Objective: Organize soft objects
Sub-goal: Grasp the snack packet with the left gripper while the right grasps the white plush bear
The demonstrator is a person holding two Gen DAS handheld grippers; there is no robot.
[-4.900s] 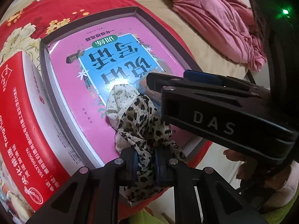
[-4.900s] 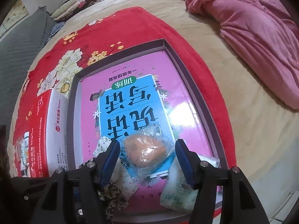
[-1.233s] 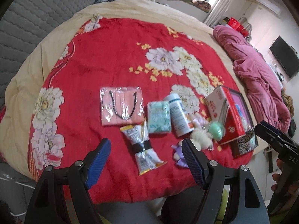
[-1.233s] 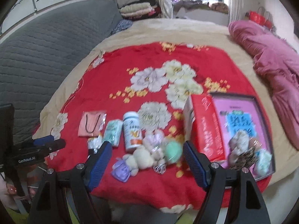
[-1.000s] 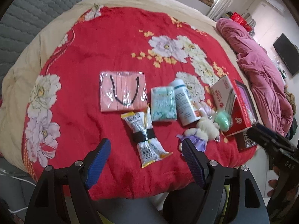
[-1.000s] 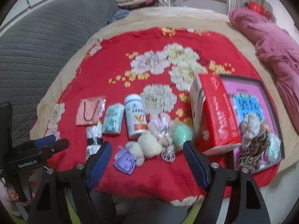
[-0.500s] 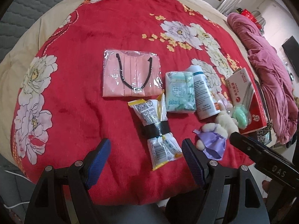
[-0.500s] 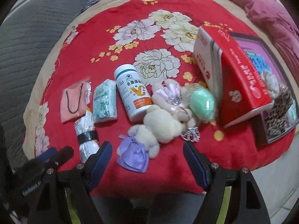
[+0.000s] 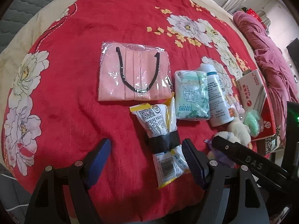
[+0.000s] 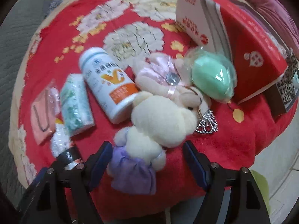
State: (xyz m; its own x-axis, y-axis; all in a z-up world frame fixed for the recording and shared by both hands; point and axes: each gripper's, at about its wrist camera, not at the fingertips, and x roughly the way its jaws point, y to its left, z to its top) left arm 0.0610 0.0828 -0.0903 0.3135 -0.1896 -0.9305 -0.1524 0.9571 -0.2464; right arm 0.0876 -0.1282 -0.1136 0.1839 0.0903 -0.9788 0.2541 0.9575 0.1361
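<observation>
Left gripper [image 9: 145,155]: jaws apart, nothing clamped, poised above the near edge of the bed.
Snack packet [image 9: 164,140]: yellow-edged, banded with black tape; its lower half lies between the left gripper's blue pads, close to the right-hand one, contact not clear.
Right gripper [image 10: 147,158]: jaws wide apart, gripping nothing.
Plush toy [image 10: 162,119]: cream-coloured, with a purple cloth [image 10: 132,171] at its lower end; the purple end sits between the right gripper's pads, nearer the left one.
Pink plush [image 10: 158,72]: just behind the cream one, touching it.
Green wrapped ball [image 10: 213,78]: beside the pink plush, against the red box.
White bottle [image 10: 108,82]: lying on its side, left of the plush toys.
Tissue pack [image 9: 191,95]: green-patterned, between the bottle and the pink bag.
Pink bag [image 9: 133,77]: flat in clear wrap, black handles, furthest left.
Red box [image 10: 243,52]: standing at the right of the row.
Surface: red blanket [image 9: 84,37] with white flowers, over a beige cover.
Room: pink bedding [image 9: 269,56] heaped at the far right.
</observation>
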